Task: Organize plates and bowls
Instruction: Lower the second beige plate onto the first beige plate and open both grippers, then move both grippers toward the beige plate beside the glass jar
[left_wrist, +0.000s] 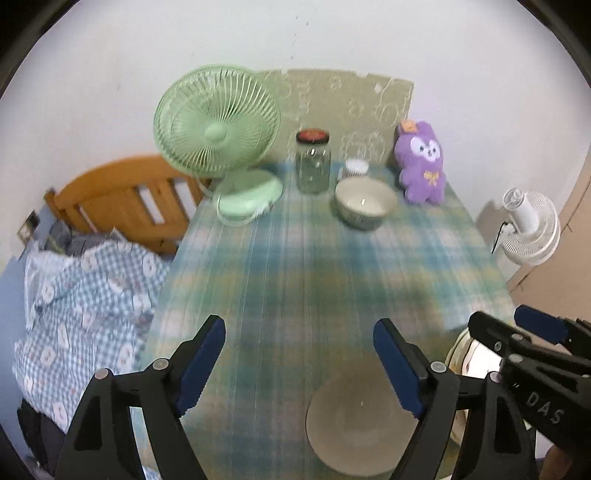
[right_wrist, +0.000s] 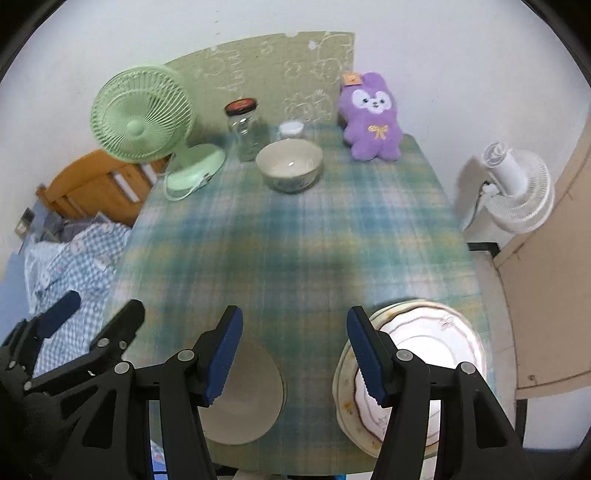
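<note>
Left tool (left_wrist: 299, 365) and right tool (right_wrist: 293, 354) are both held wide open, nothing gripped. Near bowl (left_wrist: 360, 417) sits below left tool; stacked plates (right_wrist: 424, 369) lie just beside it, far bowl (right_wrist: 289, 165) well apart at tabletop (right_wrist: 295, 243) back. Bowls not yet nested, so task is judged barely begun. Plates are seen whole only in right view; left view shows just a sliver.

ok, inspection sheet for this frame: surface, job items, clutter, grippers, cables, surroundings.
Surface: blue-green plaid tablecloth.
Job's things: patterned ceramic bowl at far end; plain beige bowl near edge; gold-rimmed white plates stacked near right.
Clutter: green desk fan, red-lidded glass jar, small white container, purple plush toy.
Grippers: left gripper open, empty; right gripper open, empty.
Cables: fan cord on cloth.
Surroundings: wooden bed frame, white floor fan.
</note>
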